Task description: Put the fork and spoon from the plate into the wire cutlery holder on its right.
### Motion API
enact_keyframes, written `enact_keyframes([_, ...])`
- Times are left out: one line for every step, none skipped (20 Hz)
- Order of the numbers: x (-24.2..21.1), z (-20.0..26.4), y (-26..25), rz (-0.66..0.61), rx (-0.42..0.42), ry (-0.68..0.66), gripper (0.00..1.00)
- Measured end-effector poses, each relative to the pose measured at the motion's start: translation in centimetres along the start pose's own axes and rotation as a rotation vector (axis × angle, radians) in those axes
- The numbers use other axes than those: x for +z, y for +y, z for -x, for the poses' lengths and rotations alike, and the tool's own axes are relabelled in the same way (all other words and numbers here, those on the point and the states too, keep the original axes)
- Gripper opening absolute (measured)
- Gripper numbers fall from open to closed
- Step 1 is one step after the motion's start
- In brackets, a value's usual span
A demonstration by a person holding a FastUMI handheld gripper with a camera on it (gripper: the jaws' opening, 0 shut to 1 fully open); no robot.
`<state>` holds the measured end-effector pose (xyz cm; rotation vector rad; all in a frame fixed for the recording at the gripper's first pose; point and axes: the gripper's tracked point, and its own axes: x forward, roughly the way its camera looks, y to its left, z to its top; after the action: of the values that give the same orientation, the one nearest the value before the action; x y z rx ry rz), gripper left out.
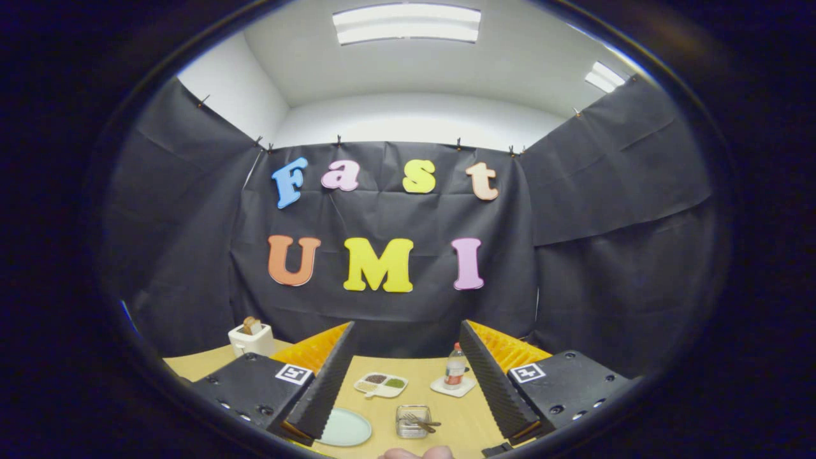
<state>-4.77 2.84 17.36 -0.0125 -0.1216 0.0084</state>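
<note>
My gripper is open and held high above the table, with nothing between its black ribbed fingers. Far below, between the fingers, a pale green plate lies on the wooden table and looks bare. To the plate's right stands the wire cutlery holder, with brown cutlery handles sticking out of it. Which pieces these are is too small to tell.
Beyond the holder lies a white divided dish with dark and green fillings. A small bottle stands on a white coaster to its right. A white toaster with bread stands at the far left. A person's fingertips show near me.
</note>
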Motion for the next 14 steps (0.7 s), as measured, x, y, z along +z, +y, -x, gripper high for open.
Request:
enact_keyframes([-0.1,0.0,0.1,0.008,0.0,0.002,0.96])
enact_keyframes([-0.2,-0.1,0.3,0.014,0.001,0.005,0.96])
enact_keyframes([-0.3,0.0,0.4,0.019,0.0,0.006,0.96])
enact_keyframes([-0.6,0.0,0.8,0.025,0.007,0.013,0.96])
enact_keyframes([-0.9,0.0,1.1,0.026,0.013,0.024,0.96])
enact_keyframes([-1.0,-0.1,1.4,0.026,0.016,0.026,0.96])
enact_keyframes([-1.1,0.0,1.5,0.03,0.017,0.027,0.96])
enact_keyframes([-1.0,0.0,1.6,0.032,0.017,0.026,0.96])
enact_keyframes([-0.8,-0.1,1.7,0.034,0.016,0.021,0.96])
enact_keyframes([-0.9,-0.1,1.7,0.026,0.018,0.024,0.96])
enact_keyframes([-0.9,-0.1,1.8,0.017,0.02,0.027,0.96])
enact_keyframes([-0.8,-0.2,1.6,0.011,0.016,0.027,0.96])
enact_keyframes([-0.7,-0.2,1.3,0.007,0.01,0.027,0.96])
enact_keyframes([-0.6,-0.2,1.1,0.003,0.006,0.029,0.96])
